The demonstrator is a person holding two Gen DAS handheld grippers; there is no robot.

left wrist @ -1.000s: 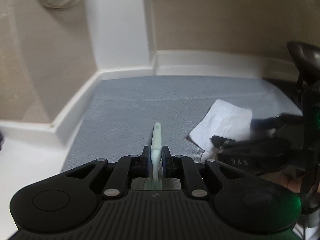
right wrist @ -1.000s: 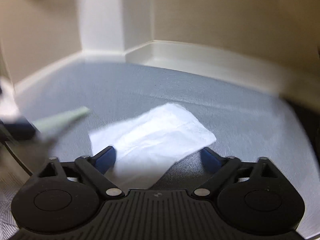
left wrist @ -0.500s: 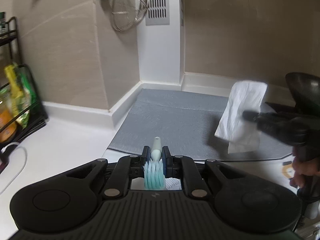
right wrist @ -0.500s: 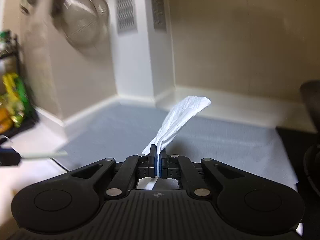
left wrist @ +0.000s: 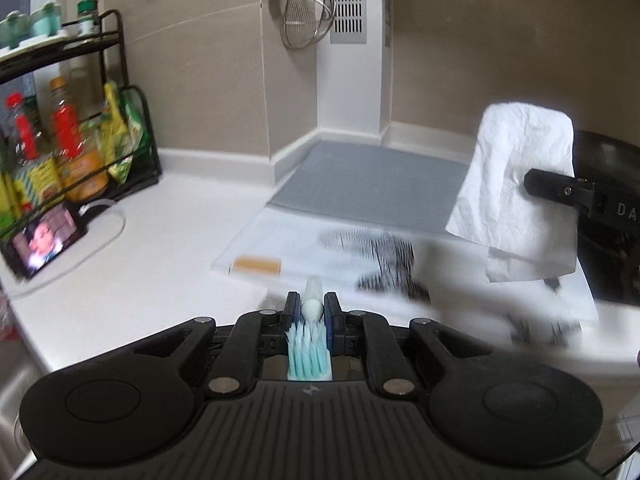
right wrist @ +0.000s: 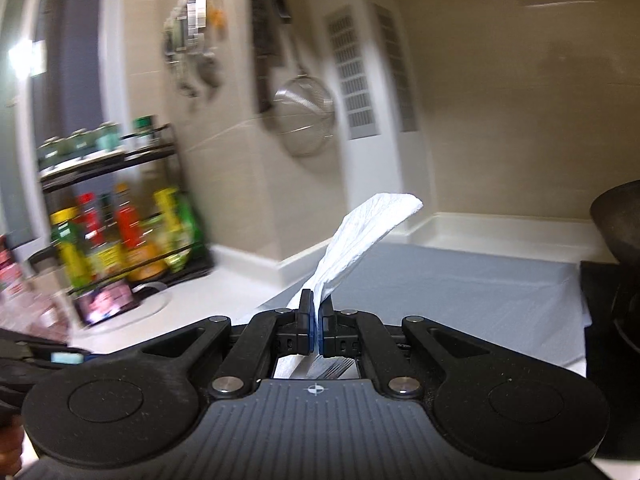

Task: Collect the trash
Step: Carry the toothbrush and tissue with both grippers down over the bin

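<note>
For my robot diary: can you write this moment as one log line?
left gripper: shut on toothbrush | right gripper: shut on paper towel | both off the counter

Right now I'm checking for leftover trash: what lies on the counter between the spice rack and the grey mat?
Bare white counter, apart from a propped phone and its cable by the spice rack; the left wrist view shows it, grey mat included.

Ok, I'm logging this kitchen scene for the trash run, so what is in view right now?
toothbrush: one, pale green, clamped in left hand-held gripper
paper towel: one, white, pinched in right hand-held gripper, off the counter
mat: one, grey, in the counter corner
rack: one, black, holding bottles, counter left
phone: one, screen lit, in front of rack
strainer: one, metal, hanging on wall
pan: dark, far right
left hand-held gripper: black, shut
right hand-held gripper: black, shut
</note>
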